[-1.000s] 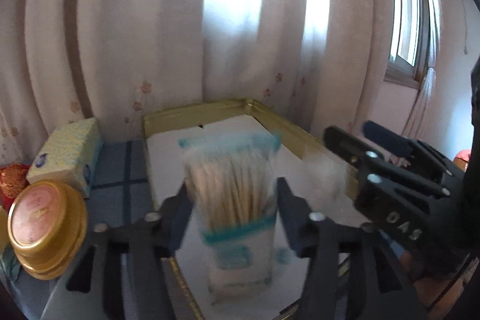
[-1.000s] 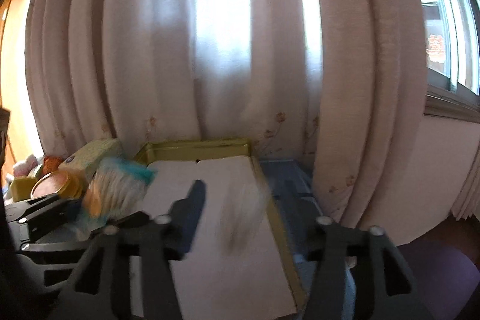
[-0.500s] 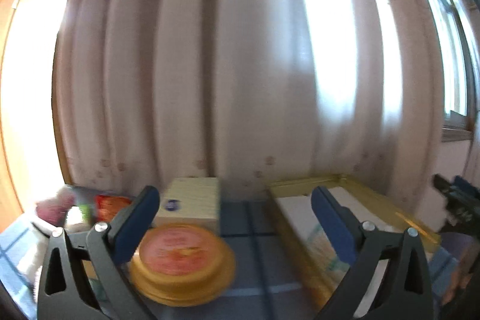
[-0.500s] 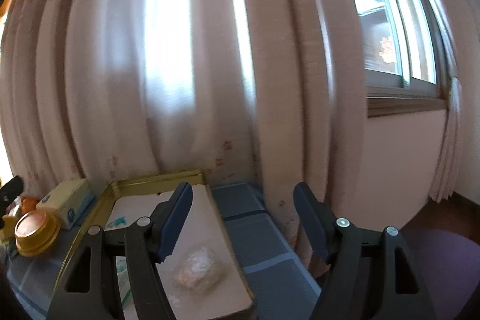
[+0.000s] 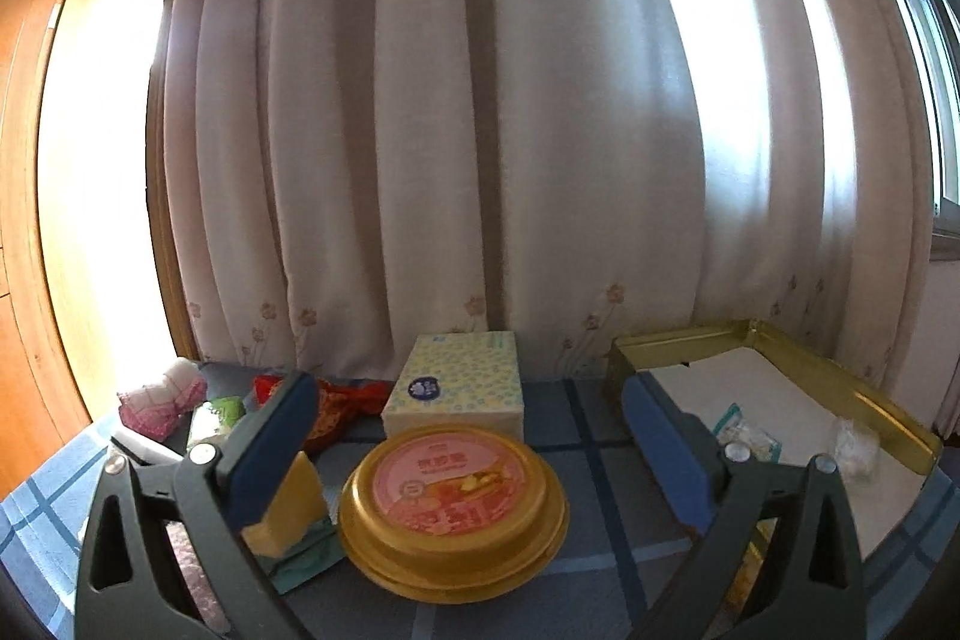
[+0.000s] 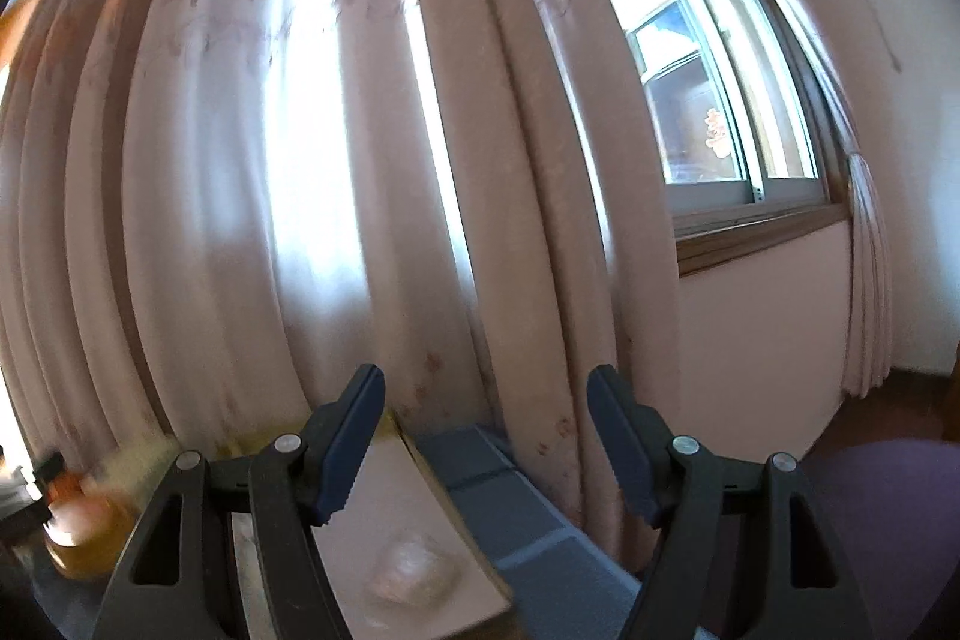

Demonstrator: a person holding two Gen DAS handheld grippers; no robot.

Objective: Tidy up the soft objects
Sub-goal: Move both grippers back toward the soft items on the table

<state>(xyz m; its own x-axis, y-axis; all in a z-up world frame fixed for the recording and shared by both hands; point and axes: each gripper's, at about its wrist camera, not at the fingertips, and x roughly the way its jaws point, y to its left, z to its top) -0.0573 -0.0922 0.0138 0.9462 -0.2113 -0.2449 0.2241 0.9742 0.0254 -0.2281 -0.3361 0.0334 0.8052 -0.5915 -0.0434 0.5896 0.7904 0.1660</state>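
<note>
Hovering left gripper [image 5: 465, 442]: jaws wide apart, empty, above round gold tin [image 5: 453, 508].
Right gripper [image 6: 486, 436]: jaws spread, empty, facing curtain [image 6: 288, 196].
Gold tray [image 5: 840, 388]: right of tin; swab packet [image 5: 747, 436] and clear bag [image 5: 855, 451] inside.
Tissue pack [image 5: 459, 379]: behind tin.

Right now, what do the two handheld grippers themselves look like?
The left gripper and the right gripper look alike: black plastic frames with triangular cutouts, silver round bolt heads at the joints, and dark blue finger pads. The right gripper's pads show a serrated edge. No cables, sleeves or hands are visible.
</note>
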